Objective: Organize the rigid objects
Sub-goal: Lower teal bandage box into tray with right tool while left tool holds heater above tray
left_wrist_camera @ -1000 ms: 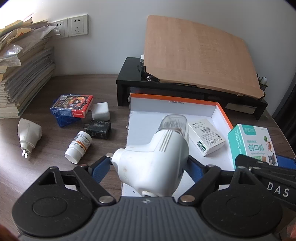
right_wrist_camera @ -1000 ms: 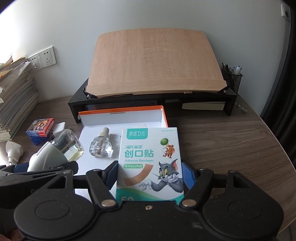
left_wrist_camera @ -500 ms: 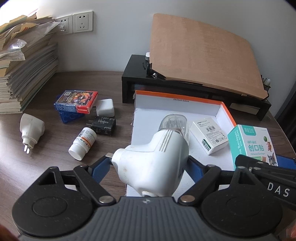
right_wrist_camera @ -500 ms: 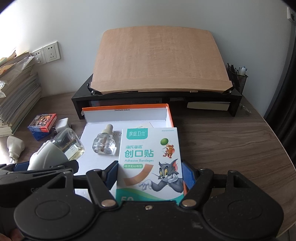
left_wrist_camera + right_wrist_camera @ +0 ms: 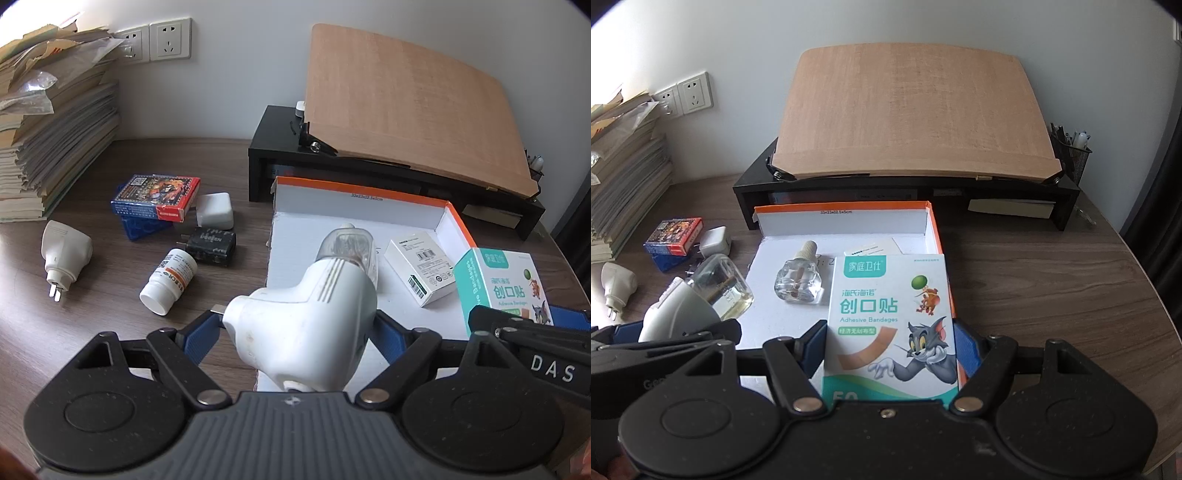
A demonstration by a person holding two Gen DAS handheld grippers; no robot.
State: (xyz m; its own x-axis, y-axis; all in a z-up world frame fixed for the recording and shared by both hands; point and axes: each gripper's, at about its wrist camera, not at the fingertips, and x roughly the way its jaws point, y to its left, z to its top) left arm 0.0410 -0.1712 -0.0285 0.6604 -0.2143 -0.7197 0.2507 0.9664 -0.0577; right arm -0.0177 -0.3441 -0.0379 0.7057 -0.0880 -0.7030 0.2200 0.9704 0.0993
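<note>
We see the left tongs (image 5: 297, 328) pinching a white plug-in vaporizer (image 5: 306, 325) between their blue pads; its clear bottle of yellowish liquid points toward the far side, over the near left part of the open box (image 5: 369, 192). The right tongs (image 5: 890, 347) are pinching a box of adhesive bandages (image 5: 890, 317), held upright with the printed face toward the camera, above the near right part of the same box.

The open box has white inner walls and an orange rim, and it lies on the wooden worktop (image 5: 1052, 295) in front of a black stand (image 5: 1015, 192) that carries a tilted wooden board (image 5: 912, 110). Inside it lie a small clear refill bottle (image 5: 798, 284) and a small white carton (image 5: 421, 269).

On the worktop left of the box we see a white pill bottle (image 5: 168, 280) on its side, a black charger (image 5: 210, 245), a white charger (image 5: 214, 210), a pack of cards (image 5: 155, 197) and a white plug adapter (image 5: 62, 254). At the far left stands a pile of papers (image 5: 48, 122).
</note>
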